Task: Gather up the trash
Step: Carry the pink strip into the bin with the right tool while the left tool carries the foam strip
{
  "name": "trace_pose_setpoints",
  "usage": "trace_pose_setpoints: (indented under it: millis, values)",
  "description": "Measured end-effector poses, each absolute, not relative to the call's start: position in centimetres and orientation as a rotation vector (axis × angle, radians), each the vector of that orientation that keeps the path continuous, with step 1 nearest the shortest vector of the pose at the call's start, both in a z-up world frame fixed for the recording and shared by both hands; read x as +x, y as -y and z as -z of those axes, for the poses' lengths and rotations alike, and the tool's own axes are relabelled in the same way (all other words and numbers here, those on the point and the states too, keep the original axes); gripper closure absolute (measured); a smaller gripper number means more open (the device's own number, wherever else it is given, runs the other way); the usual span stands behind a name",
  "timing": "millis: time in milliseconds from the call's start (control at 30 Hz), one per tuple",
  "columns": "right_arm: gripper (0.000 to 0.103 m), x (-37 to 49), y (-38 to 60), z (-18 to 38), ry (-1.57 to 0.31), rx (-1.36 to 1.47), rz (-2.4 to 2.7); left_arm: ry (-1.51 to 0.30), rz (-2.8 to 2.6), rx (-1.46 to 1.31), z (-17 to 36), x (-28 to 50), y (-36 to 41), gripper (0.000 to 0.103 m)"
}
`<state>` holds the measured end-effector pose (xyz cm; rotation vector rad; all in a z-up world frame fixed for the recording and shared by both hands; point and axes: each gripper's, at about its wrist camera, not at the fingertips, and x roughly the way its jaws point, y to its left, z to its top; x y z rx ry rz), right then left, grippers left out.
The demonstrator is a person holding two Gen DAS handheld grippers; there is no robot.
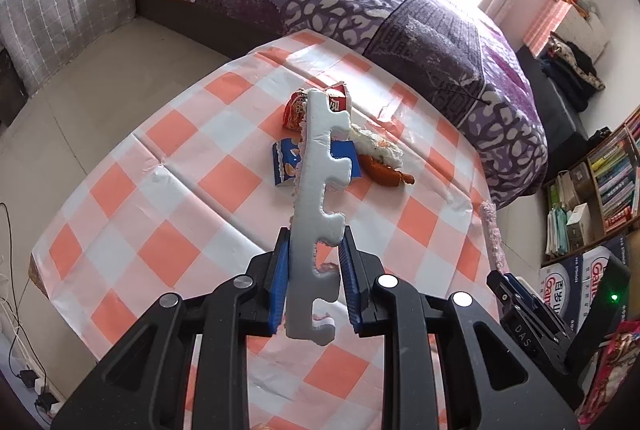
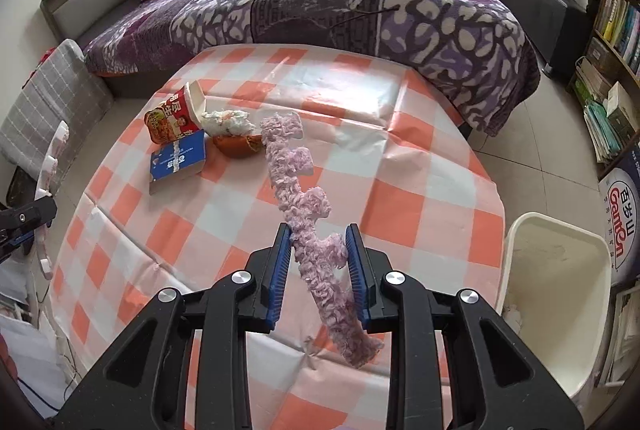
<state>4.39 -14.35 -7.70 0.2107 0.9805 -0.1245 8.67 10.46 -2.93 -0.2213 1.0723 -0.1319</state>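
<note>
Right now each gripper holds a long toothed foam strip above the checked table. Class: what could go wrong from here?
1. The right gripper clamps its fuzzy pink strip low down, so the long free end may swing and miss the white bin.
2. The left gripper's white strip overhangs the red noodle cup and blue box; lowering could knock them.

Two fisheye wrist cameras, one behind each pair of jaws, look steeply down from close above the checked tabletop [image 1: 168, 190] toward the bed [image 2: 320, 2], sharing both from slightly different sides.
</note>
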Motion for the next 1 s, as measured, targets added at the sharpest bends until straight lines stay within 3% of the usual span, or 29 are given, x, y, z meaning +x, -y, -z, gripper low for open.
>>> trace_pose_setpoints:
  millis: [1000]
  values:
    - [0.076,-2.9,30.1,6.7,-0.915,0.513,0.47,-1.112,0.368,-0.009,5.9,5.5,4.7,0.079]
